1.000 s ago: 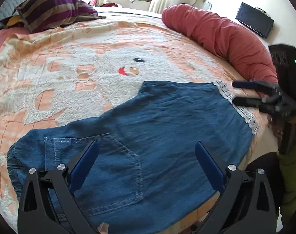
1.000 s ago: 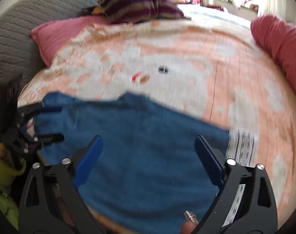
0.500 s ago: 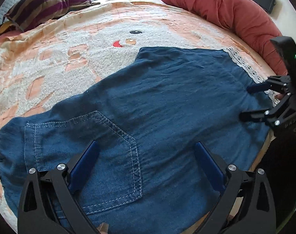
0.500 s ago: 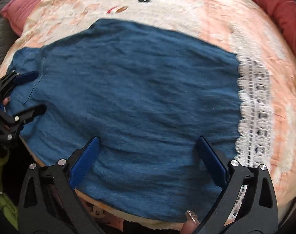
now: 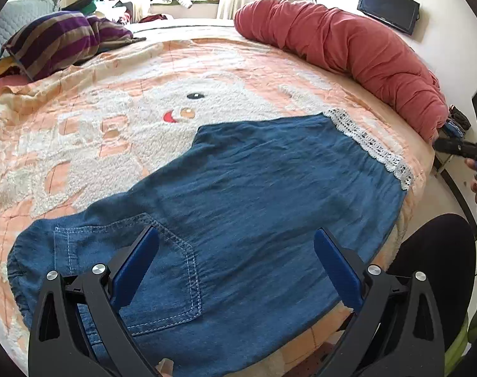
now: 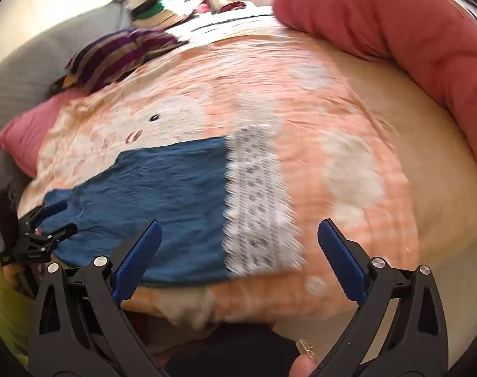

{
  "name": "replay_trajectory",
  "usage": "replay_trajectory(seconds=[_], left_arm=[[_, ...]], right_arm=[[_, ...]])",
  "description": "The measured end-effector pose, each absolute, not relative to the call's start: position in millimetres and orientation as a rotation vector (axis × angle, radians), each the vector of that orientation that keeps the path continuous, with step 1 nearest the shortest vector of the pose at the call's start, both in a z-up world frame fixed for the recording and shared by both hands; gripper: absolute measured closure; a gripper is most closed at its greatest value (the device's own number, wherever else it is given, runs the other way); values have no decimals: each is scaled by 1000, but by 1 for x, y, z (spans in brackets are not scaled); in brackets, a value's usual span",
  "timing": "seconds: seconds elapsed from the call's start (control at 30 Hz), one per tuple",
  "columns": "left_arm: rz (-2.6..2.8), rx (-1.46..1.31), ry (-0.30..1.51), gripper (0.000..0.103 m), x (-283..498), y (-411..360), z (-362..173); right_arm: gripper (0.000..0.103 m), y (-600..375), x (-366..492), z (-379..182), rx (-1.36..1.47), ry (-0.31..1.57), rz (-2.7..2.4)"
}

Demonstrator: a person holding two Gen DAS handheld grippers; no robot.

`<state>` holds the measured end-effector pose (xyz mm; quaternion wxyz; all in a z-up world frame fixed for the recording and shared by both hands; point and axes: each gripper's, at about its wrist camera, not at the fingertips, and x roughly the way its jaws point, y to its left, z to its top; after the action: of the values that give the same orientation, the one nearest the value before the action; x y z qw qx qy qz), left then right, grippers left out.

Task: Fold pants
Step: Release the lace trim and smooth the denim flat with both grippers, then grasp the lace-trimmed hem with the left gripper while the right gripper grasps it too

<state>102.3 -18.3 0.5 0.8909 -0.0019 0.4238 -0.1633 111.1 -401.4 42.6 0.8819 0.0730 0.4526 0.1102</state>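
Both tongs (image 5: 235, 257) (image 6: 238, 251) now raised back off the pants (image 5: 254, 194), jaws wide apart, red bolster (image 5: 348, 50) beyond.

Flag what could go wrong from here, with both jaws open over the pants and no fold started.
1. The denim pants lie at the near edge of the bed, partly over it; a one-sided pull could probably slide them off.
2. The lace hem looks delicate; the right gripper, jaws open just above it, may snag the lace.
3. The left gripper hovers open over the back pocket; pinching there might lift only one layer.
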Motion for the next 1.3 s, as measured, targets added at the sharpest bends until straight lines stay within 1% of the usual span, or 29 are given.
replay_trajectory(seconds=[0.17, 0.23, 0.47, 0.67, 0.93, 1.07, 1.23, 1.3], left_arm=[[-350, 14, 814, 5, 94, -25, 12], [-357, 27, 806, 5, 93, -32, 13], [-424, 21, 877, 5, 107, -66, 12], [-480, 24, 928, 5, 149, -101, 25], [-499, 129, 951, 5, 219, -152, 31], [-529, 167, 974, 5, 251, -181, 22], [-567, 153, 1014, 5, 288, -210, 1], [-586, 135, 1042, 5, 300, -217, -9]], right_arm=[[9, -431, 96, 34, 273, 928, 223], [9, -428, 97, 32, 293, 928, 227], [9, -416, 121, 32, 276, 942, 267], [9, -386, 150, 19, 238, 973, 315], [9, -398, 157, -7, 292, 1059, 267], [9, -398, 165, -17, 293, 1113, 277], [9, -398, 175, -19, 270, 1120, 276], [9, -399, 181, -28, 284, 1152, 274]])
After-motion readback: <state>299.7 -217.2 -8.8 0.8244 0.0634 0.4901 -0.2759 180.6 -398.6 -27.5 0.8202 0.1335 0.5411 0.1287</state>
